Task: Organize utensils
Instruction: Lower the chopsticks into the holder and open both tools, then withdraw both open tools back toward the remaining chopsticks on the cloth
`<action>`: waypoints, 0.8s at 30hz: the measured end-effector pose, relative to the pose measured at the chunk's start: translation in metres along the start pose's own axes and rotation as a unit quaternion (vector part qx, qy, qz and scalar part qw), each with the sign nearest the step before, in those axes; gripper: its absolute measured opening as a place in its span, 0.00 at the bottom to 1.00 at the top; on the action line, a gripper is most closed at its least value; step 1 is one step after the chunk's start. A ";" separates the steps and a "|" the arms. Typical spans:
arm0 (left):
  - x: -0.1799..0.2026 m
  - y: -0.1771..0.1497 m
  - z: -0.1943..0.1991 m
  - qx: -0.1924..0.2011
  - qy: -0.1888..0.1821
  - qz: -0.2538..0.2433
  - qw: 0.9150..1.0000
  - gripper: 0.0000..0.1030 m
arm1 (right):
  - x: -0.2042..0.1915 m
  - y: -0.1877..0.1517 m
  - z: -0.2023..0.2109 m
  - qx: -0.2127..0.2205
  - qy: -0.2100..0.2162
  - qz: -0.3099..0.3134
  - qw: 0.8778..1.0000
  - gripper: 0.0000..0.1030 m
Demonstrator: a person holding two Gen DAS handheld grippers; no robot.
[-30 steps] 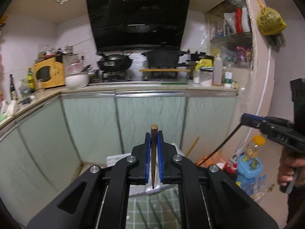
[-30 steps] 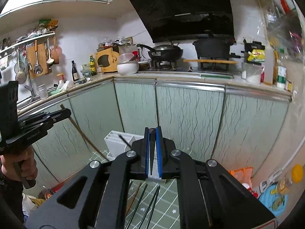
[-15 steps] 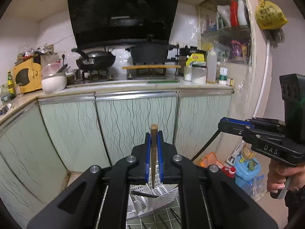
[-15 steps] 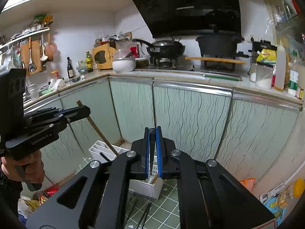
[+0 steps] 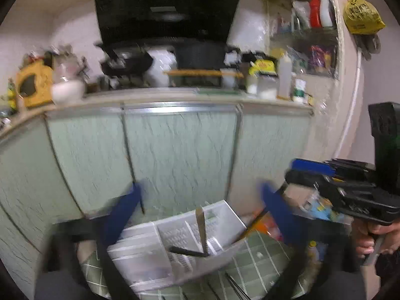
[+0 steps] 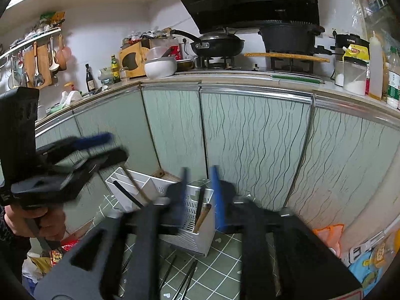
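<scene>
Both grippers have come lower and nearer the white utensil caddy (image 5: 175, 240) since the earlier frames, and both sets of jaws have just been opening. Left gripper (image 5: 200, 215): blue fingers (image 5: 122, 212) spread wide, blurred, nothing pinched. The wooden-handled utensil (image 5: 201, 227) that sat between them a second ago now stands tilted in a rear compartment of the caddy, clear of both pads. A black utensil (image 5: 187, 251) lies slanted in the same compartment.

Right gripper (image 6: 200, 195): jaws about half apart, nothing between the pads. Beyond the gap, a wooden-handled piece (image 6: 203, 216) leans inside the caddy's near corner.

Room: caddy stands on the green tiled floor (image 6: 220, 262), just in front of the pale green cabinet doors (image 6: 250, 137) under the counter (image 6: 250, 80). Loose dark utensils (image 6: 185, 277) lie on the tiles on the near side of the caddy. Floor to its right is open up to an orange bag (image 6: 327, 232).
</scene>
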State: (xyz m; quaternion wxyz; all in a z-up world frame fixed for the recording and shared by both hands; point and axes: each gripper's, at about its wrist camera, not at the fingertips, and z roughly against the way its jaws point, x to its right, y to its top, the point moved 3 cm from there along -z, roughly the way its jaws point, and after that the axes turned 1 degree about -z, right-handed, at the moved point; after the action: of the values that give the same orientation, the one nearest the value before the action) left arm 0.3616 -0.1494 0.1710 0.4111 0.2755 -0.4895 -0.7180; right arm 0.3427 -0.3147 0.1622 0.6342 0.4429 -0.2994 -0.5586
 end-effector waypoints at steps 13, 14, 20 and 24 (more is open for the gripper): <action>-0.007 -0.019 0.062 0.013 0.058 -0.018 0.998 0.96 | -0.008 -0.029 0.065 0.036 -0.038 0.016 0.999 0.89; -0.008 -0.023 0.067 0.014 0.060 -0.015 0.998 0.96 | -0.011 -0.034 0.070 0.039 -0.040 0.018 0.998 0.90; -0.009 -0.051 0.096 0.018 0.076 -0.006 0.997 0.96 | -0.028 -0.067 0.092 0.043 -0.051 0.032 0.997 0.92; -0.007 -0.071 0.109 0.016 0.098 -0.016 0.995 0.96 | -0.037 -0.093 0.097 0.038 -0.061 0.040 0.997 0.92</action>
State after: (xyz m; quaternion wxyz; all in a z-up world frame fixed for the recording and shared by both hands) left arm 0.2558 -0.0785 0.1448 0.4410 0.3593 -0.4533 -0.6862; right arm 0.2090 -0.2993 0.1243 0.6196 0.4195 -0.3761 -0.5465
